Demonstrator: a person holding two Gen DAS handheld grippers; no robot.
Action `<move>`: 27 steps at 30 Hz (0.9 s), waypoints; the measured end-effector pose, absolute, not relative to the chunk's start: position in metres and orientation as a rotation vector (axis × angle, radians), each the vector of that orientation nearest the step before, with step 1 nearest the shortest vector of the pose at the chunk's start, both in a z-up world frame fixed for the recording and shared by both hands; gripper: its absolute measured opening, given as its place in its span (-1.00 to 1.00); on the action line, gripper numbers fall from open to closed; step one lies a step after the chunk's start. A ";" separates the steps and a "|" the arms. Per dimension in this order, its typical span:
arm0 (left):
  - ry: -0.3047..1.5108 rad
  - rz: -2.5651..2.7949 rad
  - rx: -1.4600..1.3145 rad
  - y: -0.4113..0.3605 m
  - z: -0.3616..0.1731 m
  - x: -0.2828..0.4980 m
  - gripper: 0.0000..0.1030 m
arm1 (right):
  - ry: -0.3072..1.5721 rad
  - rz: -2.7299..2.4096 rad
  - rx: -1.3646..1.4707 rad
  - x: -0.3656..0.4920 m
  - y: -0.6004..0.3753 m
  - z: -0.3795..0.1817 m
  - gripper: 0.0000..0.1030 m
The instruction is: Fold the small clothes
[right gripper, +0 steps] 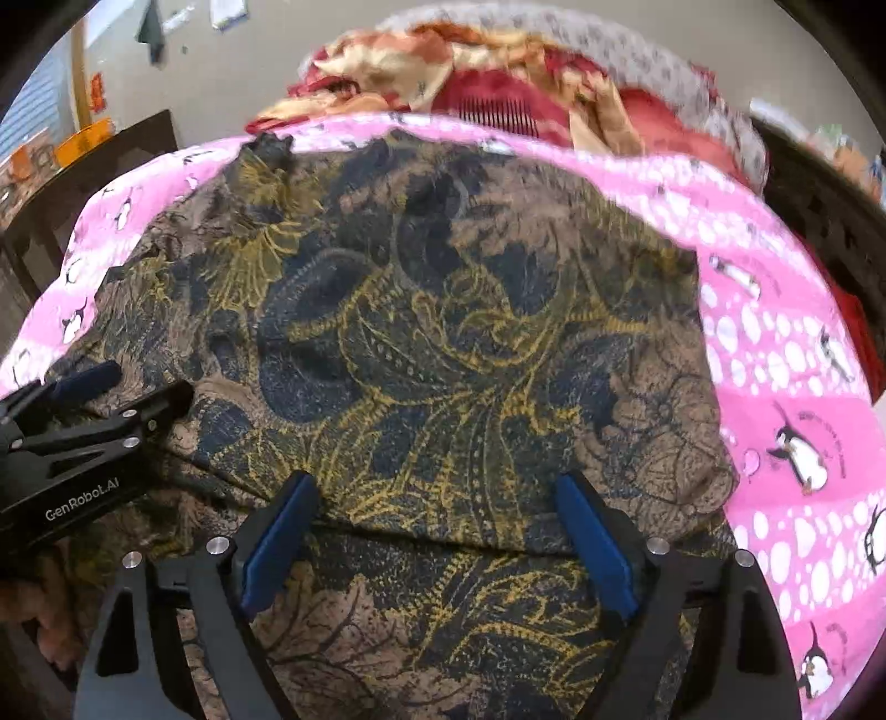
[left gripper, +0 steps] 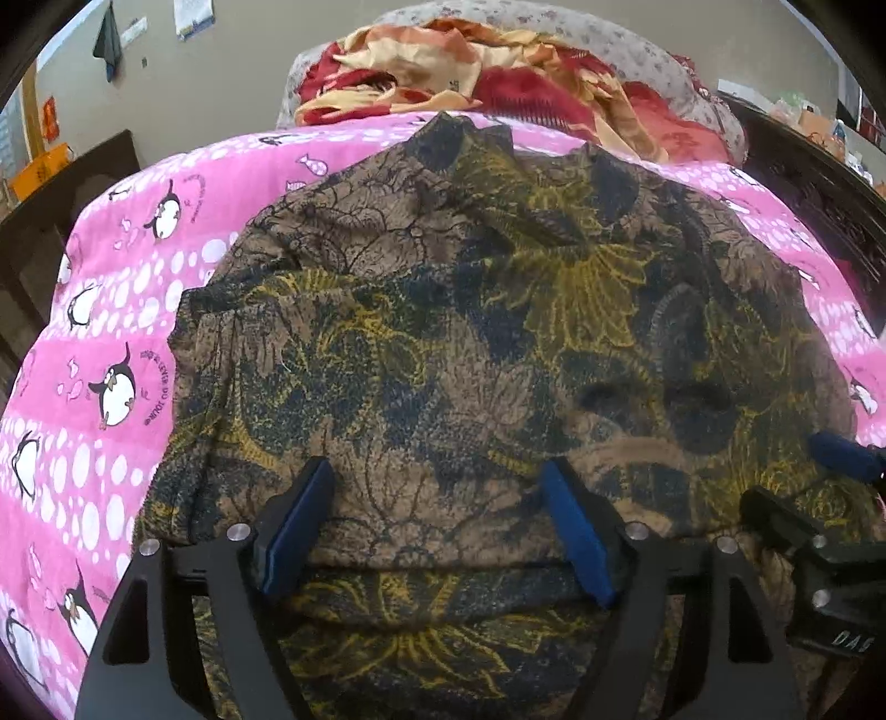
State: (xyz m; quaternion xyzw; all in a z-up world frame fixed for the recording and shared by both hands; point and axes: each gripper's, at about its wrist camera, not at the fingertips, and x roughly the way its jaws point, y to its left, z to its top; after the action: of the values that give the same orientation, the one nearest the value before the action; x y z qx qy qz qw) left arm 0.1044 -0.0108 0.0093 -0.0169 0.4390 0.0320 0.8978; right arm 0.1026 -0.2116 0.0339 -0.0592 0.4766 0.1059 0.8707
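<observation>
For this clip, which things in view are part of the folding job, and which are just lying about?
Part of the job:
brown floral garment
left gripper, open above it
right gripper, open above it
pink penguin sheet, the folding surface

Lying about:
red and orange bedding behind
dark cloth on the wall

Pink penguin-print quilt [left gripper: 111, 310] spread across the bed, white dots and small fish among the penguins. At its far end, heaped red-and-gold floral bedding [left gripper: 443, 66], lying against a grey flowered pillow [left gripper: 626, 50]. Dark carved wooden bed frame [left gripper: 814, 183] along the right side; dark wooden furniture [left gripper: 72, 183] on the left. Beige wall [left gripper: 232, 83] behind, with a dark cloth [left gripper: 108, 41] hanging and a paper sheet [left gripper: 194, 16] pinned near it. Orange box [left gripper: 41, 169] at far left.
</observation>
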 end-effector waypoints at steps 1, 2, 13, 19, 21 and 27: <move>0.915 0.065 -0.032 -0.009 0.014 0.102 0.50 | 0.996 0.217 -0.121 0.098 -0.214 0.042 0.76; 0.919 0.065 -0.033 -0.007 0.019 0.096 0.50 | 0.993 0.220 -0.115 0.093 -0.217 0.048 0.76; 1.058 -0.102 0.038 0.023 0.010 -0.021 0.74 | 1.134 0.320 -0.327 -0.043 -0.243 0.039 0.99; 0.978 -0.119 0.040 0.072 0.050 -0.117 0.74 | 0.966 0.284 -0.284 -0.106 -0.280 0.098 0.97; 0.970 -0.144 0.014 0.087 0.053 -0.149 0.74 | 0.892 0.266 -0.288 -0.127 -0.291 0.105 0.97; 1.010 -0.258 -0.131 0.088 0.044 -0.207 0.74 | 0.810 0.247 -0.244 -0.155 -0.306 0.096 0.93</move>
State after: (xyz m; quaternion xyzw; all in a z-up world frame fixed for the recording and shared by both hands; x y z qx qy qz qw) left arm -0.2073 0.0876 0.0435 -0.0626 0.4822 -0.1231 0.8651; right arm -0.1547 -0.3058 0.0958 -0.1183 0.3918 0.1193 0.9046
